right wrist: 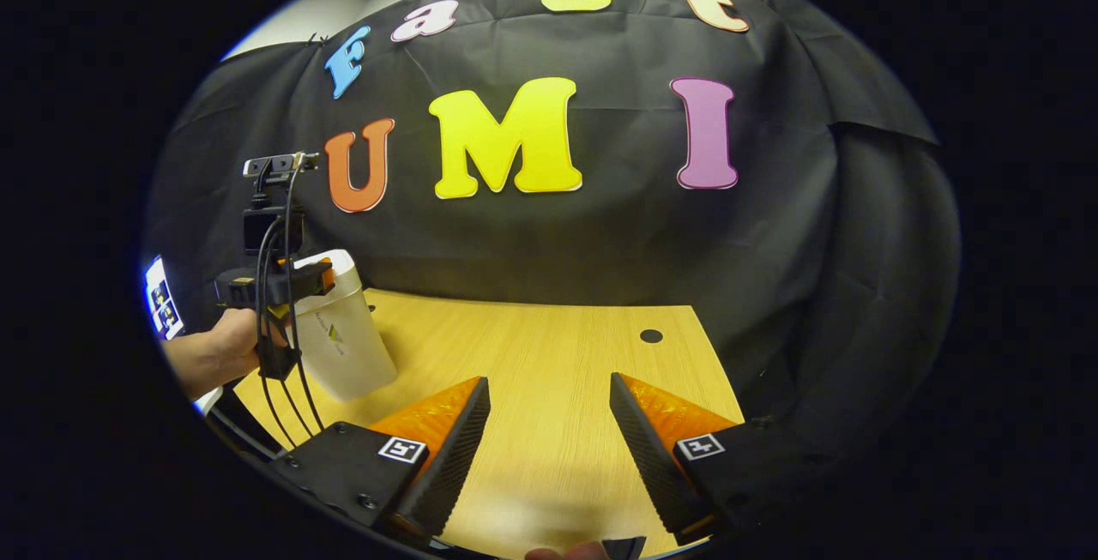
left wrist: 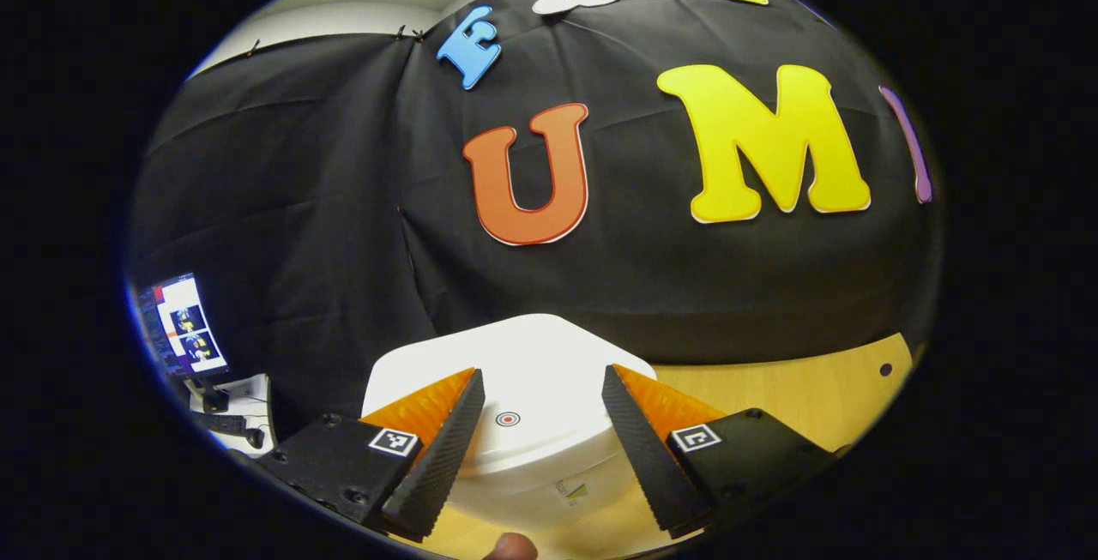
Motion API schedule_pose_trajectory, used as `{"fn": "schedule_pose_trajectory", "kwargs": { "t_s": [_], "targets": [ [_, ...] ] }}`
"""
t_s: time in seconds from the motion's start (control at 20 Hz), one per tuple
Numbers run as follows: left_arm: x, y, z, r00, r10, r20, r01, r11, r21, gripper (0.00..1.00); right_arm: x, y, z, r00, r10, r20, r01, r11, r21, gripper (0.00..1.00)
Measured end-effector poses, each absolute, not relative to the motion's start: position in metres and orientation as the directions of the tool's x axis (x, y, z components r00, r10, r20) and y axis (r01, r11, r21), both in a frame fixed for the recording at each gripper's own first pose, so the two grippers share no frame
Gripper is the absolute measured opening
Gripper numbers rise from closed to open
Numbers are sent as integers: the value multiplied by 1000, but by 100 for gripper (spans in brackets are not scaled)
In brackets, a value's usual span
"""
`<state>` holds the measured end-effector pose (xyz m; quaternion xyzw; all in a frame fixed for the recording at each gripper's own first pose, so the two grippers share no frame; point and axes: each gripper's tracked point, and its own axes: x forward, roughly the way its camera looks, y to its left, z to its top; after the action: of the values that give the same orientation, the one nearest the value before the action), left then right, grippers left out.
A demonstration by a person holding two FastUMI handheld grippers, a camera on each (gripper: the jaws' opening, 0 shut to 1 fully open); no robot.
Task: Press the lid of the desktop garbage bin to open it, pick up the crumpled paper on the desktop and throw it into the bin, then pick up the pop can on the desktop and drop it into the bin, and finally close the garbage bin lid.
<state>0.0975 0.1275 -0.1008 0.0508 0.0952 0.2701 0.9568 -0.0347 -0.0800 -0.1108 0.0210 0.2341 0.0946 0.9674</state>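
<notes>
Bin lid (left wrist: 515,388) sits closed under your wide-open left hand-held gripper (left wrist: 542,431), ready for pressing; right hand-held gripper (right wrist: 549,448) waits, fingers apart.

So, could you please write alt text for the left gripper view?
The left gripper, jaws open, hovers just above the closed lid of a white desktop bin, straddling its round press mark. The bin stands on a wooden table.

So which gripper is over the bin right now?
The left gripper: its open fingers straddle the bin lid. The right gripper hangs over bare table.
</notes>
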Motion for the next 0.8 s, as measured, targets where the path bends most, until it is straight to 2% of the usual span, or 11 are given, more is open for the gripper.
{"fn": "schedule_pose_trajectory", "kwargs": {
  "t_s": [0.1,0.35,0.6,0.8],
  "targets": [
    [101,117,-79,877,471,-92,-464,881,92,93,-34,-79,-104,883,182,-432,-169,983,69,90],
    [86,62,-34,970,241,-25,-239,969,57,95,-23,-73,-71,930,144,-339,-135,990,50,90],
    [53,3,-4,999,42,17,-43,999,23,95,-14,-60,-30,974,97,-206,-89,995,49,90],
    [22,-30,2,999,-51,-6,50,999,-17,95,-12,-53,-4,992,58,-111,-55,998,32,90]
  ]
}}
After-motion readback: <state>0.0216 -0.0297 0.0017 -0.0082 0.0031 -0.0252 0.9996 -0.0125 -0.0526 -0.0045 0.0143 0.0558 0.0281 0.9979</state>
